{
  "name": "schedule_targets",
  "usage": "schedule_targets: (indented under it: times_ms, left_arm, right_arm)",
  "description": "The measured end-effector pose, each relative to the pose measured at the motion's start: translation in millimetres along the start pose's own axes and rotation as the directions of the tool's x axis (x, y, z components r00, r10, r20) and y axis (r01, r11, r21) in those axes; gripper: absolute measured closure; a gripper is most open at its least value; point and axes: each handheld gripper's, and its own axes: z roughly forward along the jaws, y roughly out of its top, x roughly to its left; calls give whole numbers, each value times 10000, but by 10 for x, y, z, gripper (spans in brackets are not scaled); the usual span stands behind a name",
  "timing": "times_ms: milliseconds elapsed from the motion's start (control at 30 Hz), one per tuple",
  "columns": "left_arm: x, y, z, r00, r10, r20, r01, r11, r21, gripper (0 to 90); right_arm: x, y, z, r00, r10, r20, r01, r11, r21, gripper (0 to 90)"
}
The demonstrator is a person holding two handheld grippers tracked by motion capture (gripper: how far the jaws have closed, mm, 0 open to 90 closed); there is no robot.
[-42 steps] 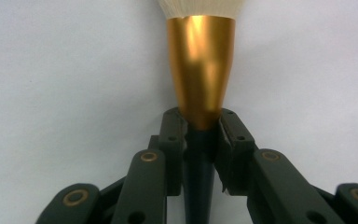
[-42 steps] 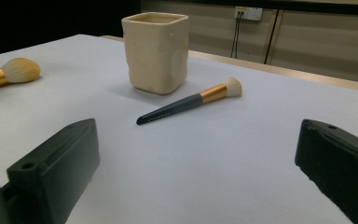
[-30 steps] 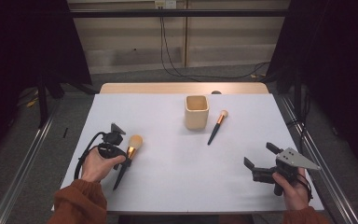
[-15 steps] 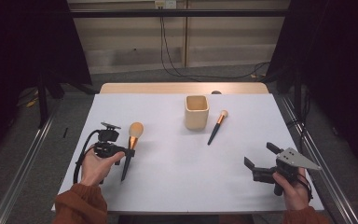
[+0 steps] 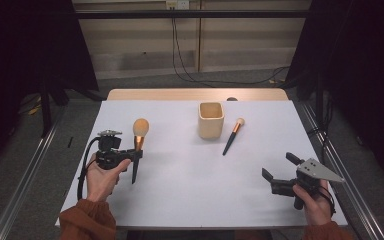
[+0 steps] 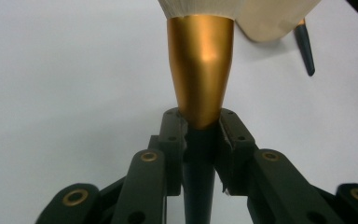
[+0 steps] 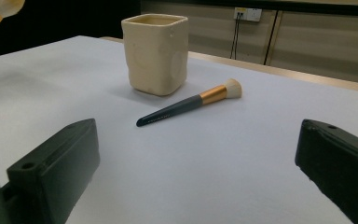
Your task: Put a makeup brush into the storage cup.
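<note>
The left gripper (image 5: 136,156) is clamped tight on the big makeup brush (image 5: 138,145), jaws pinching the dark handle just below the gold ferrule (image 6: 200,70). The brush stands nearly upright in that grip, fluffy cream head (image 5: 140,127) on top, the handle's tip hanging just clear of the white table (image 5: 190,200) (its shadow lies right beneath). The person's left hand (image 5: 101,175) cradles the gripper from below, cable looping off to the side.

Further out, the cream square cup (image 5: 211,120) sits toward the far middle of the table, well apart from the held brush. Just beside it on its right lies a second, smaller brush (image 5: 233,136), flat on the table, bristles pointing away from the person.

Over at the near right edge, the right gripper (image 5: 279,171) rests low in the right hand (image 5: 314,202), jaws spread wide with nothing between them, aimed toward the cup and the lying brush.
</note>
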Motion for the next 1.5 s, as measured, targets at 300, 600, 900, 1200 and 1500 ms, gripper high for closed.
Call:
schedule_targets:
  times_ms: [300,600,900,1200,1500]
  left_arm:
    - [-100,12,-86,9976,670,180,-653,9946,-806,741]
    - [-225,64,-143,9935,1116,221,-1063,9799,-1688,740]
    - [-346,121,-135,9870,1563,383,-1446,9659,-2146,741]
    - [-430,210,-124,9854,1611,548,-1414,9543,-2633,741]
    - [-554,313,-85,9796,1870,737,-1574,9418,-2970,740]
  right_arm:
    - [2,3,-3,10000,-17,5,17,10000,-29,0]
    - [-1,3,-8,10000,-29,48,29,10000,-22,0]
    - [6,5,-6,10000,-13,51,14,10000,-53,0]
    - [10,8,-6,10000,11,35,-11,10000,-93,0]
    - [6,8,-8,10000,-12,11,12,9999,-115,0]
